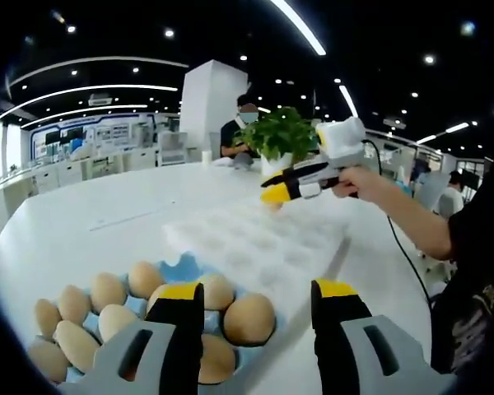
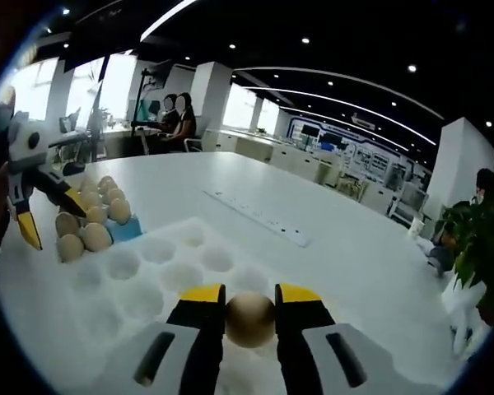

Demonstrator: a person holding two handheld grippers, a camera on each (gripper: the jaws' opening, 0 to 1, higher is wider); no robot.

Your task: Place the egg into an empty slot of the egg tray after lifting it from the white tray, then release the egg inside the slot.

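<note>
In the right gripper view my right gripper is shut on a tan egg at the near edge of the white tray, whose round hollows are bare. In the left gripper view that same right gripper hovers at the white tray's far edge. The blue egg tray lies under my left gripper, which is open, and holds several tan eggs. From the right gripper view, the blue egg tray sits at the far left, with the left gripper above its eggs.
Everything rests on a large white round table. A potted plant stands at the table's far side, where a person sits. A long white strip lies on the table beyond the white tray. The person's arm reaches in from the right.
</note>
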